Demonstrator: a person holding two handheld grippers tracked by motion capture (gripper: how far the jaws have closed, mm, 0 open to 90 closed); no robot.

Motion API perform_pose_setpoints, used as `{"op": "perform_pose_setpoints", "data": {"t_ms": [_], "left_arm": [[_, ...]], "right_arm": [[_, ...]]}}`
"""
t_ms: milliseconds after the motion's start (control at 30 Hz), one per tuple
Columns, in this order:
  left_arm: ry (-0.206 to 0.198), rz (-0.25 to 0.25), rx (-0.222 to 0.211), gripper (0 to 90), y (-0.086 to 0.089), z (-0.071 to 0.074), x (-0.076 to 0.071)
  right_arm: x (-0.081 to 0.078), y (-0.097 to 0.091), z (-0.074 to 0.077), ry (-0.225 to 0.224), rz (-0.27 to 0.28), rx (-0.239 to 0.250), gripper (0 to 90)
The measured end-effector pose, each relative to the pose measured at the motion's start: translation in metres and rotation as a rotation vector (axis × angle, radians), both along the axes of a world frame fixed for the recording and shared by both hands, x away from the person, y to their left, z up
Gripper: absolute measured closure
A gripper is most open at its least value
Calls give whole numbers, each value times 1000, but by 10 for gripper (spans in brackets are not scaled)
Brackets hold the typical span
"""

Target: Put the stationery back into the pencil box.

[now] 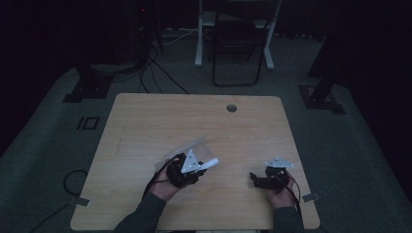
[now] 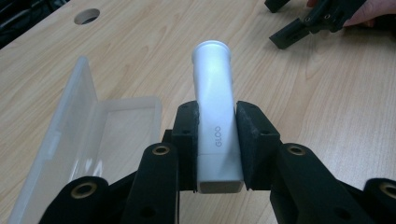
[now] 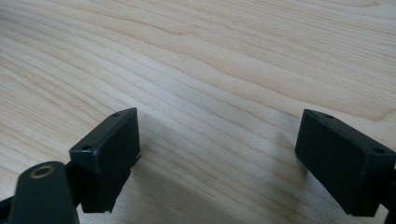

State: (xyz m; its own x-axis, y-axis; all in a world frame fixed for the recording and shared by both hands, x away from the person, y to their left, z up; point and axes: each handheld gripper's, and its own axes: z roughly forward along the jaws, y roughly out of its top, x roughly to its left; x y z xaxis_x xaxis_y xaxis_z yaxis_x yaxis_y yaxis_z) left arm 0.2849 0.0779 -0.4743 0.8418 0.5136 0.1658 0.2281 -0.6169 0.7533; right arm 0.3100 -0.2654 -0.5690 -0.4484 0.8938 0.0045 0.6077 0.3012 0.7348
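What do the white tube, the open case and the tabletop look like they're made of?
Tube: probably matte white plastic, soft sheen, printed lettering. Case: clear, slightly frosted plastic; the table shows through it. Tabletop: pale wood or wood-look laminate, visible grain; can't tell which.

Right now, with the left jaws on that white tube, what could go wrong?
1. The left gripper clamps the white tube near its flat end only; most of it sticks out and may pivot or slip.
2. The clear case lies open right beside it; a swing could knock its lid.
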Motion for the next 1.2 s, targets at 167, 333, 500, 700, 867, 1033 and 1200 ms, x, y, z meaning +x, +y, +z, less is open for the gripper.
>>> {"op": "perform_pose_setpoints", "data": {"t_ms": [167, 333, 500, 700, 867, 1033, 1200], "left_arm": [[-7, 6, -1, 709, 2, 2, 0], [-13, 11, 1, 709, 3, 3, 1], [-21, 18, 3, 709, 4, 5, 2], [-28, 23, 8, 709, 6, 6, 5], [-34, 28, 8, 709, 7, 8, 7], [-41, 35, 7, 709, 9, 9, 8], [-42, 45, 6, 709, 11, 8, 10]], "right_arm": [[0, 0, 0, 0, 0, 1, 137], [0, 0, 0, 0, 0, 0, 137], [0, 0, 0, 0, 0, 1, 137], [0, 0, 0, 0, -1, 1, 137], [0, 0, 0, 0, 0, 0, 137], [0, 0, 0, 1, -1, 1, 137], [0, 0, 0, 0, -1, 1, 137]]}}
